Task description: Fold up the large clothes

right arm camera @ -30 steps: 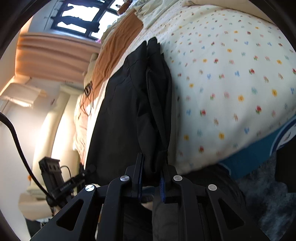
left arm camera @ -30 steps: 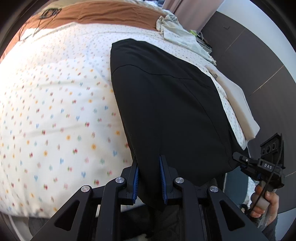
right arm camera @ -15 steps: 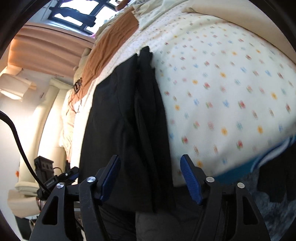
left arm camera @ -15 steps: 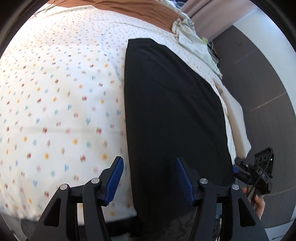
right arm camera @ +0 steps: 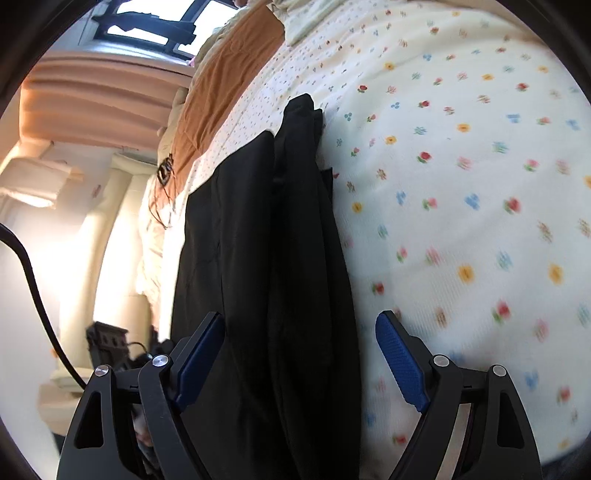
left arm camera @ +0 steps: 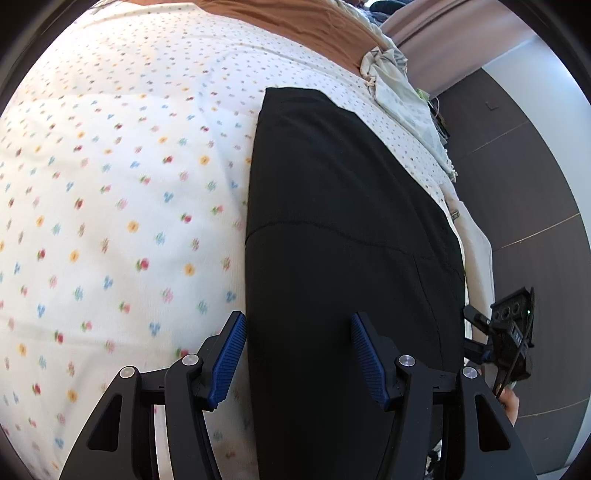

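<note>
Since a second ago: both grippers have let go of the black garment (left arm camera: 351,229) and drawn back from it. Garment now lies flat on the bed (left arm camera: 110,192), a long dark strip running from the near edge toward the far brown blanket (left arm camera: 295,26).

Left view, left to right: floral sheet; left gripper (left arm camera: 298,360), fingers released, jaws apart, left pad (left arm camera: 229,356) over the sheet just beside the garment's left edge, right pad over the black cloth, neither pressing it. Garment sits close to the bed's right edge. The right gripper (left arm camera: 509,332) shows at far right, by that edge.

Right view, left to right: curtain and wall; left gripper (right arm camera: 107,343), blurred, at the near edge; garment (right arm camera: 258,240), layered folds along its right side; right gripper (right arm camera: 301,360), jaws opening, cloth between them but not pinched; floral sheet at right.
</note>
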